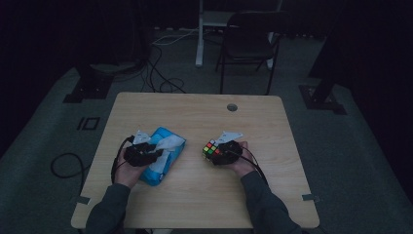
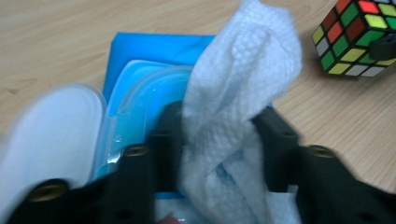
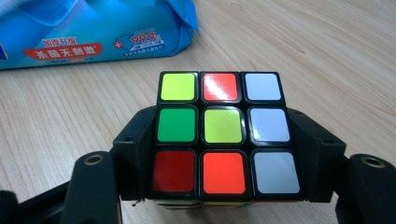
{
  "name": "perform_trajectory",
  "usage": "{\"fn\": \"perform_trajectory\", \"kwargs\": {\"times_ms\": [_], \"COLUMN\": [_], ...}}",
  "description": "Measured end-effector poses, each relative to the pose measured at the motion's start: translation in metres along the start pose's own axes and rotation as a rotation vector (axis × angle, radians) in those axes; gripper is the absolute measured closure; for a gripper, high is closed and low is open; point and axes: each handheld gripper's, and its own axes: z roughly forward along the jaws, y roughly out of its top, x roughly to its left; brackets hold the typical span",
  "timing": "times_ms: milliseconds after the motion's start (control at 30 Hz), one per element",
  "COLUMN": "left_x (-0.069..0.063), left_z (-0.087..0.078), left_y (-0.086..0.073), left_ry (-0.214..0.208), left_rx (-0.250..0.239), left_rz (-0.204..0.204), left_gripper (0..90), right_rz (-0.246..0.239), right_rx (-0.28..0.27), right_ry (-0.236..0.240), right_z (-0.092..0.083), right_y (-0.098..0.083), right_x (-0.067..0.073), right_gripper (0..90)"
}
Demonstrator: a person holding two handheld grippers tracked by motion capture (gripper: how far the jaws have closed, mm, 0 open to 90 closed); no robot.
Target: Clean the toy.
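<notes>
White textured wet wipe (image 2: 238, 93) stands up from the open blue plastic wipes pack (image 2: 140, 51), right between the left gripper (image 2: 217, 135) jaws; pads flank it, not clearly pinching. Right gripper (image 3: 224, 154) clenched on the multicolour puzzle cube (image 3: 223, 135), well apart. Pack label reads "99.9%", Chinese text illegible

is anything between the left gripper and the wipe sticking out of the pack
Nothing visible. The wipe already stands between the left gripper's jaws, over the open blue pack; its white lid is flipped aside.
</notes>
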Motion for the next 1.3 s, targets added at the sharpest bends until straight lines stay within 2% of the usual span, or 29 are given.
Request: {"fn": "perform_trajectory", "kwargs": {"times_ms": [33,100,167,267,400,733,800,933,967,1033,1100,1133,1200,1300], "left_x": [0.0,-0.001,-0.001,0.003,0.003,-0.001,-0.005,-0.009,-0.012,-0.014,-0.017,-0.017,-0.023,-0.029], "left_z": [0.0,-0.002,-0.004,-0.008,-0.007,-0.009,-0.011,-0.016,-0.019,-0.024,-0.029,-0.029,-0.032,-0.029], "left_y": [0.0,0.002,0.003,0.006,0.007,0.015,0.02,0.028,0.033,0.038,0.044,0.044,0.054,0.062], "left_ry": [-0.014,-0.01,-0.013,-0.009,0.046,0.015,0.004,0.011,0.008,-0.008,-0.045,-0.045,-0.076,-0.093], "left_rx": [0.002,0.002,-0.008,-0.032,-0.022,-0.055,-0.075,-0.094,-0.111,-0.137,-0.189,-0.189,-0.222,-0.221], "left_rz": [-0.001,0.008,0.007,-0.018,0.012,0.031,0.04,0.059,0.065,0.068,0.061,0.061,0.071,0.094], "left_gripper": [70.9,76.4,76.7,77.5,87.4,88.8,88.9,88.9,88.9,88.9,88.9,88.9,88.9,88.9], "right_rz": [0.001,0.005,0.004,0.004,0.005,0.002,0.003,0.003,0.003,0.0,-0.002,0.003,0.001,-0.004], "right_rx": [0.001,0.004,0.004,0.004,0.001,0.003,-0.001,-0.004,-0.003,-0.003,-0.003,-0.003,-0.001,-0.001], "right_ry": [-0.001,-0.003,-0.002,-0.001,0.0,0.005,0.008,0.008,0.008,0.009,0.011,0.01,0.011,0.017], "right_z": [0.0,-0.001,-0.001,-0.002,-0.002,-0.004,-0.006,-0.007,-0.007,-0.007,-0.007,-0.006,-0.005,-0.005], "right_y": [0.0,-0.001,-0.001,-0.002,-0.002,-0.002,-0.001,0.0,0.0,0.0,0.0,0.0,0.0,0.001], "right_x": [0.0,-0.001,-0.001,-0.001,0.0,0.001,0.001,0.001,0.001,0.002,0.002,0.003,0.004,0.006], "right_gripper": [33.7,33.7,33.7,33.8,33.7,33.7,33.7,33.7,33.7,33.7,33.7,33.7,33.7,33.7]}}
